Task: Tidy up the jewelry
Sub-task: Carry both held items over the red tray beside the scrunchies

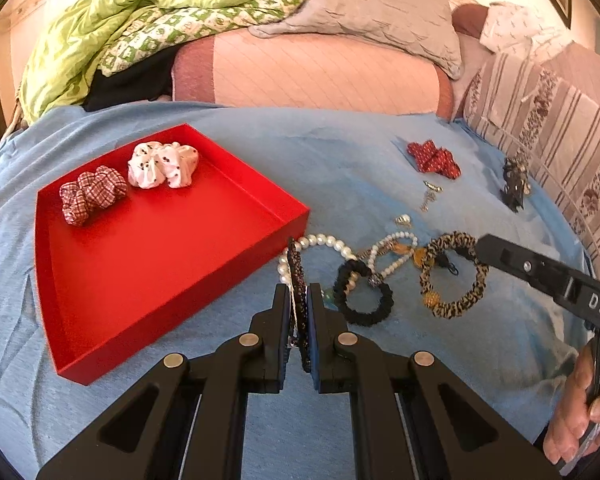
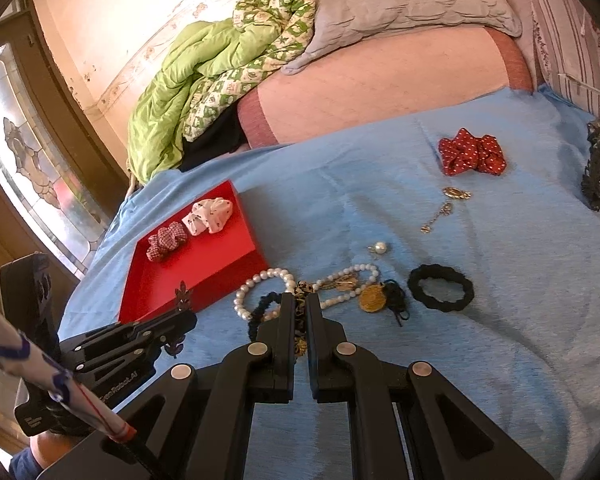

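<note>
Left gripper point(image 1: 299, 300) clamps a flat dark beaded hair clip point(image 1: 296, 264); right gripper point(image 2: 300, 308) pinches the leopard-print scrunchie point(image 1: 454, 276).

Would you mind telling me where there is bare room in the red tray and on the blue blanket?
The near half of the red tray, below the plaid scrunchie and white scrunchie, is bare. So is the blue blanket between the tray and the red dotted scrunchie. It is crowded around the pearl necklace and leopard-print scrunchie.
</note>
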A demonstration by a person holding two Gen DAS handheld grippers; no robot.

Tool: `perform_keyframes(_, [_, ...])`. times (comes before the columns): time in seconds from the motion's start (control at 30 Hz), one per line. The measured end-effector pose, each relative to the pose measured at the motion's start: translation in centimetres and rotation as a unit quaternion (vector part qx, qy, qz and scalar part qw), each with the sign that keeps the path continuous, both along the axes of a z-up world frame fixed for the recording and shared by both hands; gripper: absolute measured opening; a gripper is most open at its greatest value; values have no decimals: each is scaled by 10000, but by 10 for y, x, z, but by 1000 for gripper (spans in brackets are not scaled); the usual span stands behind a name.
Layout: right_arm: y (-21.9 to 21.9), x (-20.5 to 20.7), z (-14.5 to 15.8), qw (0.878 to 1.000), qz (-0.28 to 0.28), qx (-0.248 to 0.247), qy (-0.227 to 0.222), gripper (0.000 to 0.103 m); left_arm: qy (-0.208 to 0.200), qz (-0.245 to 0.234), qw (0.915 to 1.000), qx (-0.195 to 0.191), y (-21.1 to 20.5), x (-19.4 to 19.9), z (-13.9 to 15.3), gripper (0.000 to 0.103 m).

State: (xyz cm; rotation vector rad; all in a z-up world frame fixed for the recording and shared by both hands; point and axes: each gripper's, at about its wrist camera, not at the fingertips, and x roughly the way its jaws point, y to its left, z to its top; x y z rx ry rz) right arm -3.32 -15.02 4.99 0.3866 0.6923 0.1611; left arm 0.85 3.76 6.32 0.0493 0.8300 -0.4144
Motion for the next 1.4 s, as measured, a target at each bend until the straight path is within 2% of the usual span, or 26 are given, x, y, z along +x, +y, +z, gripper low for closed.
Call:
perform_keyframes(0.37, [29,20,17,9996,261,44,-56,6,-44,666,9973,-299,52,35,13,8])
perform_keyframes(0.53, [54,42,32,9986,498,122,-131,6,118,1079,9934,-356,87,62,7,8])
perform_keyframes(0.73, [94,74,44,9965,824,-25,-163,6,320,1357,9893,-427,112,89,-1,8])
perform_keyframes(1.1, [154,152,37,9932,1145,-37,185,6,762,1398,9865,-369,121,121,-18,8])
perform_keyframes(1.4, [183,204,18,9914,1188,-142,526,6,832,1579,9831,-415,137,140,-22,8])
